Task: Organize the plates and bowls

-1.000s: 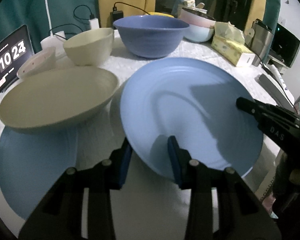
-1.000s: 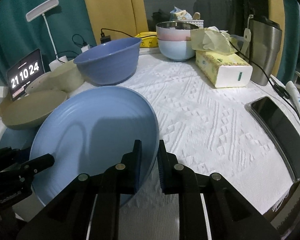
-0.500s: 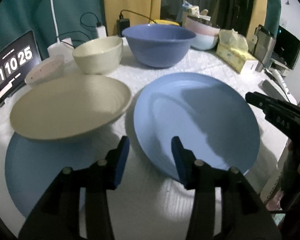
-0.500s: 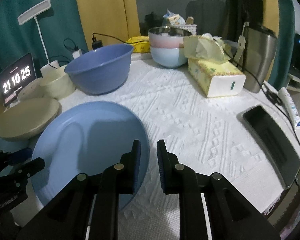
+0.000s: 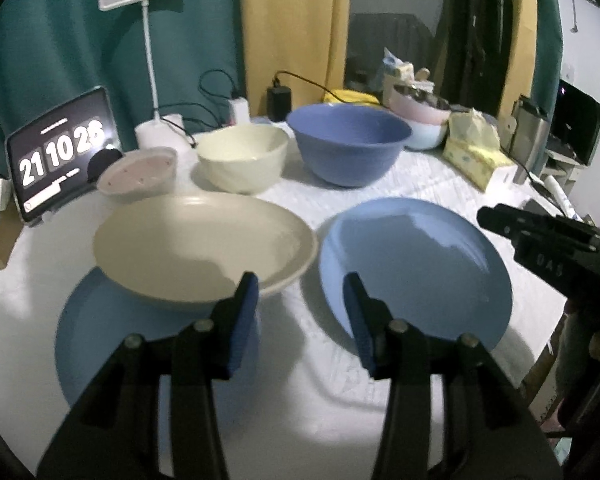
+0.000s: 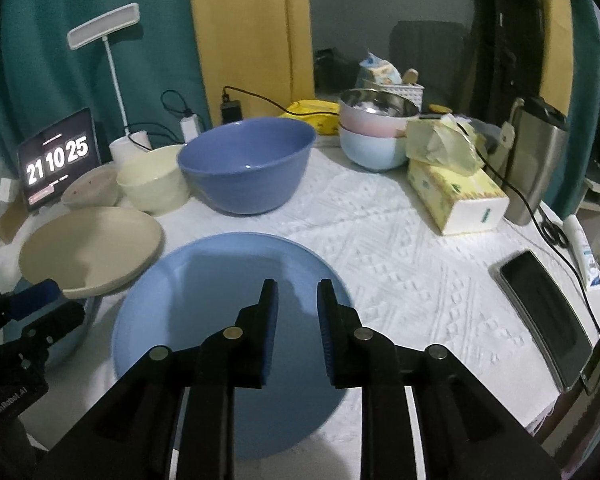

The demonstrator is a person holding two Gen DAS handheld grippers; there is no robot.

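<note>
Glossy smooth blue plate beneath the claw, on rough embossed white cloth; beyond, brushed-metal tumbler and matt cream plate leftward.

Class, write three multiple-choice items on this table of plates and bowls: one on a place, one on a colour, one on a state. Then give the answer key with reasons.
1. Where does the beige plate rest?
A. On a blue plate
B. Inside the big blue bowl
C. On the tissue box

2. What colour is the large deep bowl behind the plates?
A. Red
B. Blue
C. Black

3. How does the blue plate nearest the right claw lie?
A. Gripped in the claw
B. Upside down
C. Flat on the cloth, free

Key: A, a blue plate shows beneath its rim; B, its wall is plainly blue; C, the claw is opening above it with nothing between the fingers.
</note>
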